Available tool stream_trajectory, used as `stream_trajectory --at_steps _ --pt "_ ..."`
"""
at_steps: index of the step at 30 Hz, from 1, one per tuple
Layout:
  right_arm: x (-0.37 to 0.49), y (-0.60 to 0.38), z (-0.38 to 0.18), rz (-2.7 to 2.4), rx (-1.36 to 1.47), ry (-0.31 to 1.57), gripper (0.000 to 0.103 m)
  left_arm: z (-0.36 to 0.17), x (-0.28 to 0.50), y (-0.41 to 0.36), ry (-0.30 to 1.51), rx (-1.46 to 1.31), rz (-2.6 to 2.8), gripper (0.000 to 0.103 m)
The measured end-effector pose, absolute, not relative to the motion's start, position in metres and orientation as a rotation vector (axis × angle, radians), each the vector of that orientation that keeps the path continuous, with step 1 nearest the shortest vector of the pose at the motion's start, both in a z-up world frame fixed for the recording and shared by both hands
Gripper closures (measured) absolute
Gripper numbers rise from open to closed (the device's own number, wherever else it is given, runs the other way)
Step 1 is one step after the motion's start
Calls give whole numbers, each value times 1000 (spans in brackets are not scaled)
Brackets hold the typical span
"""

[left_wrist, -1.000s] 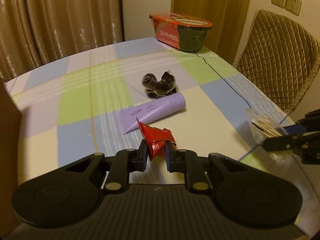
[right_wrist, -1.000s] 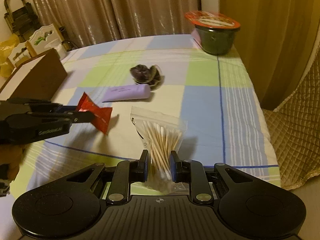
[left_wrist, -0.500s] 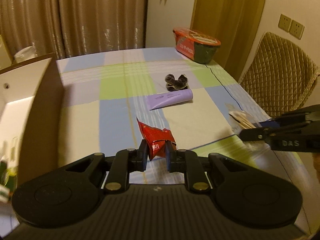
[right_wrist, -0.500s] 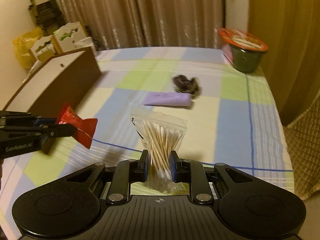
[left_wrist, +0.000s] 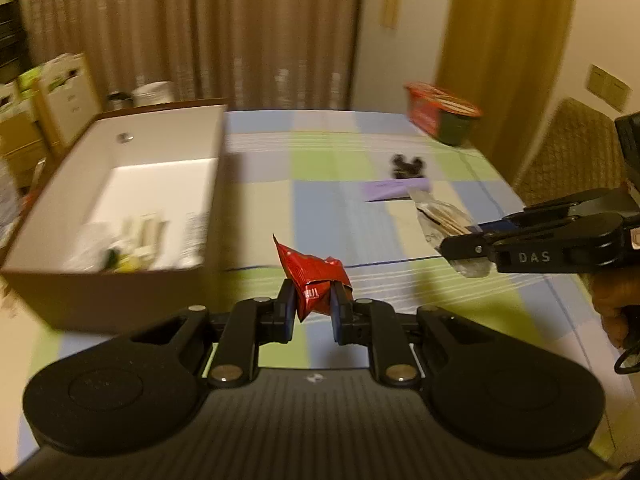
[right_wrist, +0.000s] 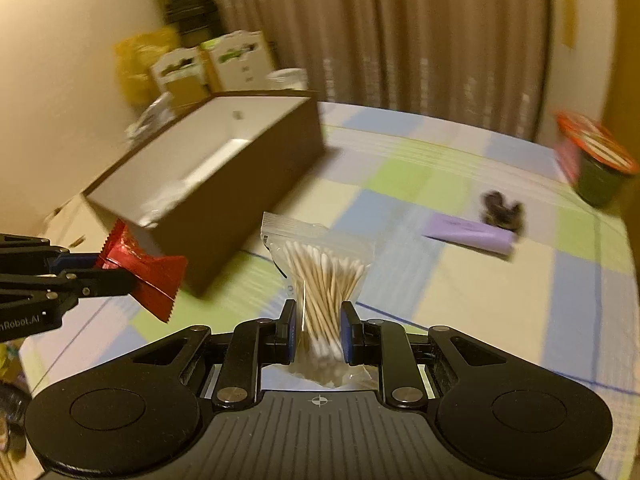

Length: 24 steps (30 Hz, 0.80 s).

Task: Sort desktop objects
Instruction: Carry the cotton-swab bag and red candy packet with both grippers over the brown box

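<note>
The red snack packet (left_wrist: 314,276) hangs pinched between the two fingers of the left tool (left_wrist: 313,312), clear of the worktop (left_wrist: 352,168) and just right of the open brown box (left_wrist: 120,184). The bag of cotton swabs (right_wrist: 320,276) is clamped low down by the right tool (right_wrist: 318,334), its zip top standing upright above the fingers, also off the worktop. Both tools are closed onto their loads, with only the thickness of each packet between the fingers.

The box sits at the left of the worktop; its white inside already holds several small items at the near end, too blurred to name. Farther right lie a purple tube (right_wrist: 470,232), a dark crumpled thing (right_wrist: 502,210) just behind it, and a red-lidded bowl (right_wrist: 596,164) at the far right edge.

Judging by this, the step in hand is carrying both held items toward the box. The next move calls for lifting each load over the box's near-right wall, bringing it above the white floor, then opening the fingers. The two tools are close together, so going in one at a time would avoid a clash.
</note>
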State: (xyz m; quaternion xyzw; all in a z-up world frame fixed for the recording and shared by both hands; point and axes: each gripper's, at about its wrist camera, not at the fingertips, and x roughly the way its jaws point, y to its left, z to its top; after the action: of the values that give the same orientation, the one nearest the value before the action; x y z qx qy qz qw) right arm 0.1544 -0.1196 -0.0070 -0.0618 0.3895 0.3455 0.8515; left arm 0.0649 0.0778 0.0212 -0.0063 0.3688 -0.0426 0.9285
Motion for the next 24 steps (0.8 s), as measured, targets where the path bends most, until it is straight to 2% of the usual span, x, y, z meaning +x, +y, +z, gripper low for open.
stream_trajectory --at_steps 15,24 --pt "131 -25 -5 882 -194 798 83 34 5 171 756 -58 132 89" --pt "122 -10 -7 863 -210 805 83 34 0 192 753 -67 116 89"
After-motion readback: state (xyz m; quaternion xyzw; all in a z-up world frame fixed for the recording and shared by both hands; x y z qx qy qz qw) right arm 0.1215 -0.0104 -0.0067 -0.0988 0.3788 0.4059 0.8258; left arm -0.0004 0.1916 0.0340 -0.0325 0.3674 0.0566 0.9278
